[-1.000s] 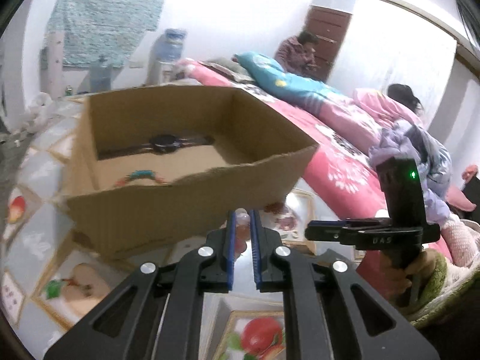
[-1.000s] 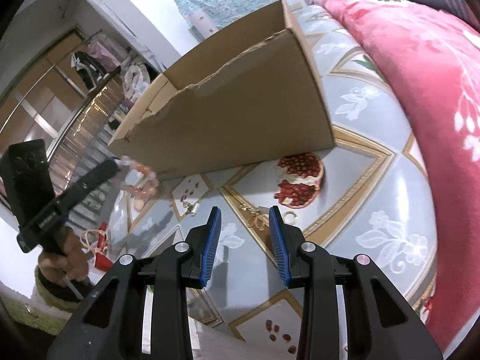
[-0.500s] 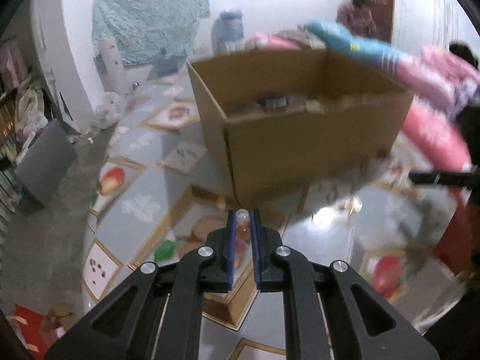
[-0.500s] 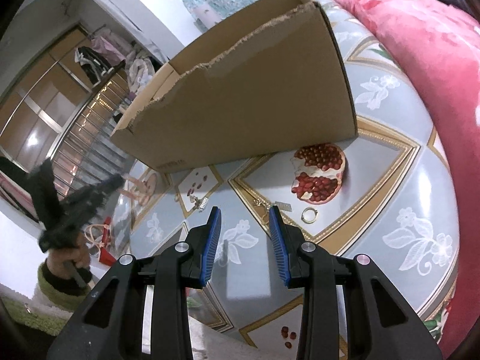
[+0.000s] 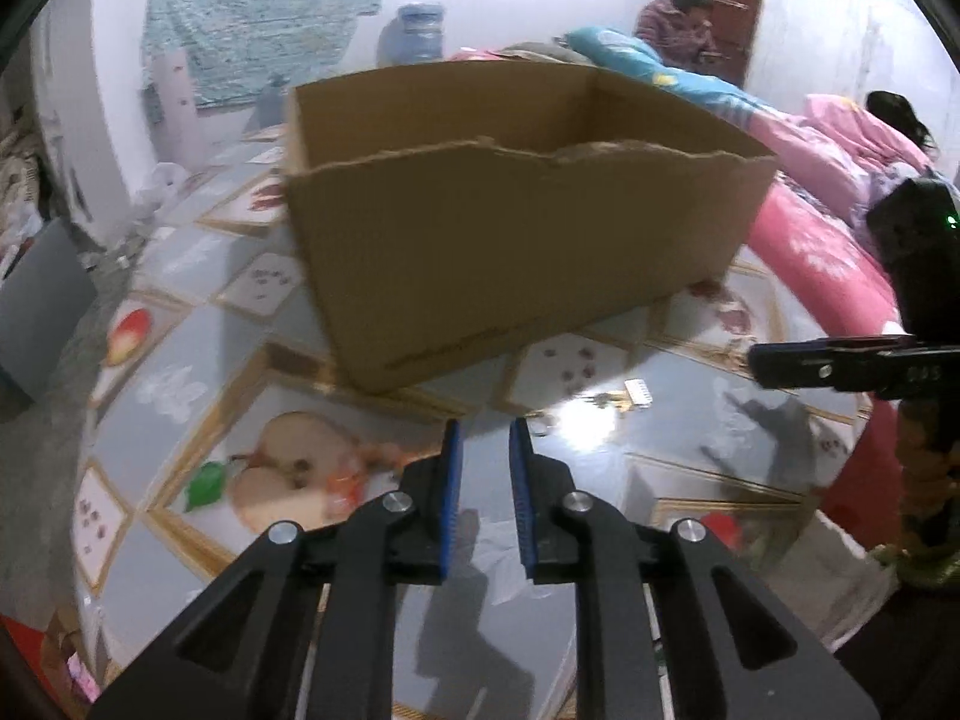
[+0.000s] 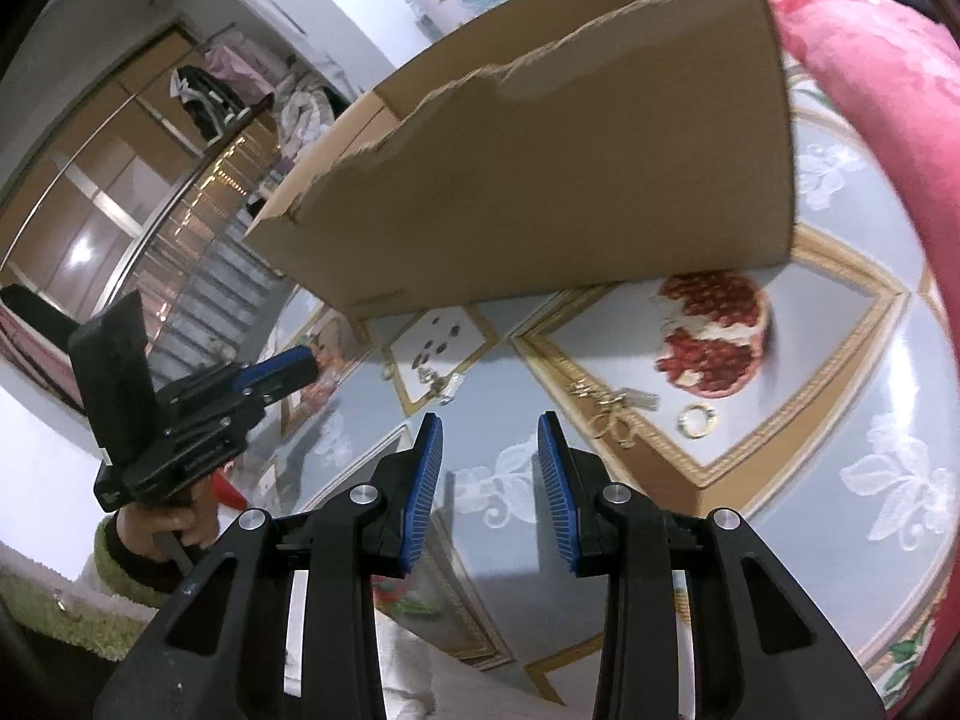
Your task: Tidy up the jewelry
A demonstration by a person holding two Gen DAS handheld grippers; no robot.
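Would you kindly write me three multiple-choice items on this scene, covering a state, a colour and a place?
1. The right gripper is: A shut tight; B open and empty; C clamped on cloth.
2. Its ribbed pads are: A red; B blue; C green.
3. The small gold ring lies: A between the pads; B on the gripper; C on the patterned tile floor beside the pomegranate picture.
Answers: B, a clear gap with only floor showing; B, both pads are blue; C, it rests just below the pomegranate.
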